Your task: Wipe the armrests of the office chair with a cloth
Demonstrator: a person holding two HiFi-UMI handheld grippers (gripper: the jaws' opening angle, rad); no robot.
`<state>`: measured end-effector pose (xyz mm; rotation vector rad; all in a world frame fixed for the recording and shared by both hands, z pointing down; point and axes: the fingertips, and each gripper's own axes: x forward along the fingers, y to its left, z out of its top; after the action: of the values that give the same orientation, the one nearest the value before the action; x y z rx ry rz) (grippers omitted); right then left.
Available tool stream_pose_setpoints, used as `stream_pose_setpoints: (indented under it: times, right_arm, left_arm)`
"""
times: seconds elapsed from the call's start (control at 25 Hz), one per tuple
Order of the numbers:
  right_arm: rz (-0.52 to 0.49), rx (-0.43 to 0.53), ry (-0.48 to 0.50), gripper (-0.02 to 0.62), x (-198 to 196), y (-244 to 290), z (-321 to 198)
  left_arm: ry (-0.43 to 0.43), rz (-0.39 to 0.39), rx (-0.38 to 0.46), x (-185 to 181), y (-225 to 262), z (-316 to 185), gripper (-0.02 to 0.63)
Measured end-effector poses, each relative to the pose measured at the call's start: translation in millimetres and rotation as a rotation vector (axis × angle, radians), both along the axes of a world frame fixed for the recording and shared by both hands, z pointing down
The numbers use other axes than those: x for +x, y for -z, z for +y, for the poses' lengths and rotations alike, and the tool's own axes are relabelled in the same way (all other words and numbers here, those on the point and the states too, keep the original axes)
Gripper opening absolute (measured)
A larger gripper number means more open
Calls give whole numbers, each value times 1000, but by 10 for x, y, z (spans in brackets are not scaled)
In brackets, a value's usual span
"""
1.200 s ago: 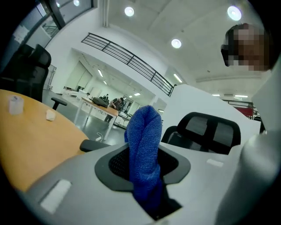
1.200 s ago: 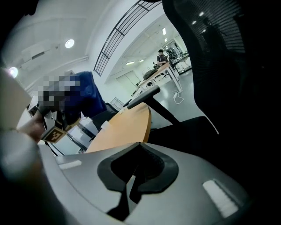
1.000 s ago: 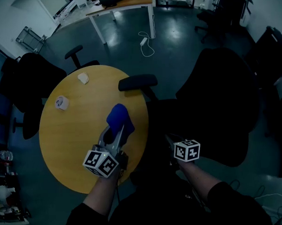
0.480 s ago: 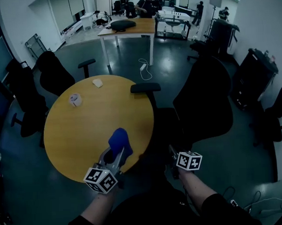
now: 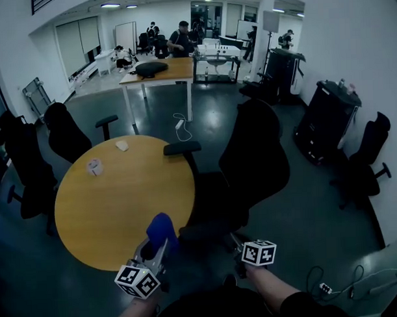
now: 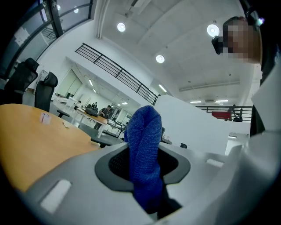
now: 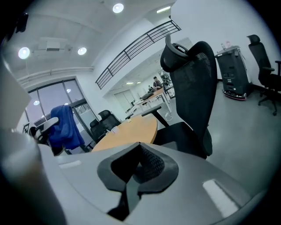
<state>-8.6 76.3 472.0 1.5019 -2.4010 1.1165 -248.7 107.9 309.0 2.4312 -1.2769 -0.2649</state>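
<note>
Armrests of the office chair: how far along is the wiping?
Done: the blue cloth is clamped in the left hand-held gripper. In hand: the approach; it hovers short of the office chair, the right hand-held gripper shut and empty. Left: all wiping; the cloth hangs clear of the armrest by the table.

Cloth (image 5: pixel 160 227) drawn back toward table (image 5: pixel 109 203) edge, left tongs (image 5: pixel 156 246) lower
</note>
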Motion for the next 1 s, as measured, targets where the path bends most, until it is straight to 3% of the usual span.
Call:
stream_pose_setpoints:
  times: [0.24,0.44,0.76,1.0]
  right_arm:
    - [-15,-19,23,3,459,-70,250]
    - [-15,-11,122,3,862,-30,513]
    - [94,220,274,3,1163,548,780]
    - [137,386,369,3,889,1115,1071]
  left_arm:
    - [-25,-15,-23,595,-21,143,137]
    - [3,-10,-15,1230,19,238,137]
    - [45,-81,-35,1940,-31,499,137]
    - [-55,-87,-84,2268,-99,834,135]
